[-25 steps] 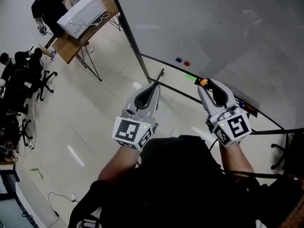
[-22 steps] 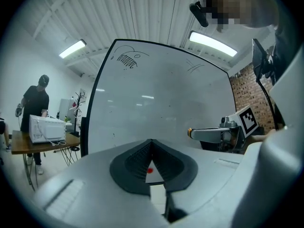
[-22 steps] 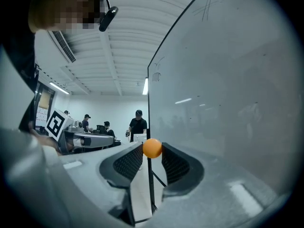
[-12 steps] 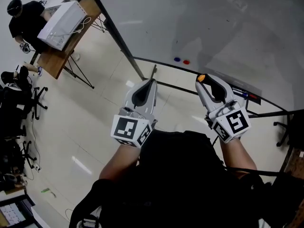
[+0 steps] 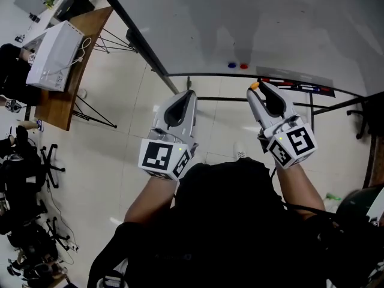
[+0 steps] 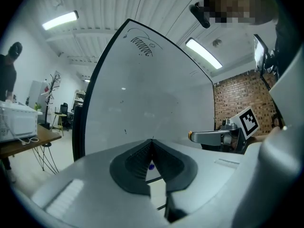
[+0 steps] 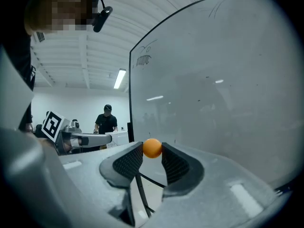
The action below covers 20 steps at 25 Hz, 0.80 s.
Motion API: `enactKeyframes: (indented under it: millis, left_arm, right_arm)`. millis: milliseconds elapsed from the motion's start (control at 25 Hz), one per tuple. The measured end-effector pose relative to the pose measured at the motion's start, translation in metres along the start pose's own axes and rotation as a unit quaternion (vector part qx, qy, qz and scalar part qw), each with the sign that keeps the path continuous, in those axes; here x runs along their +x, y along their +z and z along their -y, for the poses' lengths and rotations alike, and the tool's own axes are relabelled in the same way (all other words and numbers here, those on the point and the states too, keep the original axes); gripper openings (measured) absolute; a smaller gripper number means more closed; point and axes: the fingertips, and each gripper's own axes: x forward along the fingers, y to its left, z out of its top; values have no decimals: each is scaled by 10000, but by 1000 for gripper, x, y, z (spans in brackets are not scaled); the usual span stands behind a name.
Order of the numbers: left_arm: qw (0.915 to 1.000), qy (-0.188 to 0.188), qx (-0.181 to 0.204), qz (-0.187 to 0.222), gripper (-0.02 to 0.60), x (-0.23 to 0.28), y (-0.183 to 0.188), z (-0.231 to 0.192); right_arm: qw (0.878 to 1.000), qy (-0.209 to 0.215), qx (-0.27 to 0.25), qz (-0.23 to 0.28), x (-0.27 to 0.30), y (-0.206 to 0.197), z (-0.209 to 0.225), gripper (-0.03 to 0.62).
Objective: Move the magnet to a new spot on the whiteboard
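1. The right gripper (image 7: 152,152) grips the magnet (image 7: 152,148), a smooth orange ball-shaped piece, at the very tips of its fingers (image 7: 127,164) (dark ribbed pads set in grey moulded shells).
2. The magnet is in front of the whiteboard (image 7: 218,80), near the board's lower edge. Whether it touches the board cannot be told.
3. The left gripper (image 6: 152,144) has its fingers closed tip to tip, and nothing is between them. Its pads carry the same fine ribbing.
4. In the head view both grippers point toward the whiteboard, side by side and apart. Each carries a cube (image 5: 163,159) faced with black-and-white square markers.
5. The whiteboard is flat and glossy in a thin dark frame, with a faint scribble near one top corner.
6. A blue disc (image 5: 231,65) and a red disc (image 5: 243,66) sit just beside each other low on the board. A narrow tray (image 5: 294,84) runs below the edge.
7. At the far left stands a wooden bench (image 5: 63,104) on thin metal legs, carrying a white box (image 5: 54,56).
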Motion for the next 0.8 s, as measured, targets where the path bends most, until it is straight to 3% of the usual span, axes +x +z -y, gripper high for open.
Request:
enactKeyframes:
  millis: [400, 520, 680, 800]
  left_arm:
    - [9957, -905, 52, -205, 15, -18, -20, -22]
    - [9960, -854, 201, -150, 15, -16, -28, -31]
    - [9977, -631, 75, -242, 15, -13, -44, -48]
    - [9974, -608, 16, -397, 15, -17, -61, -53]
  right_arm:
    - [9907, -928, 978, 199, 49, -43, -14, 112]
    - [9867, -1221, 1046, 256, 72, -70, -1, 112]
    - [9844, -1641, 598, 198, 103, -105, 16, 112]
    - [9781, -1875, 875, 239, 121, -127, 28, 112]
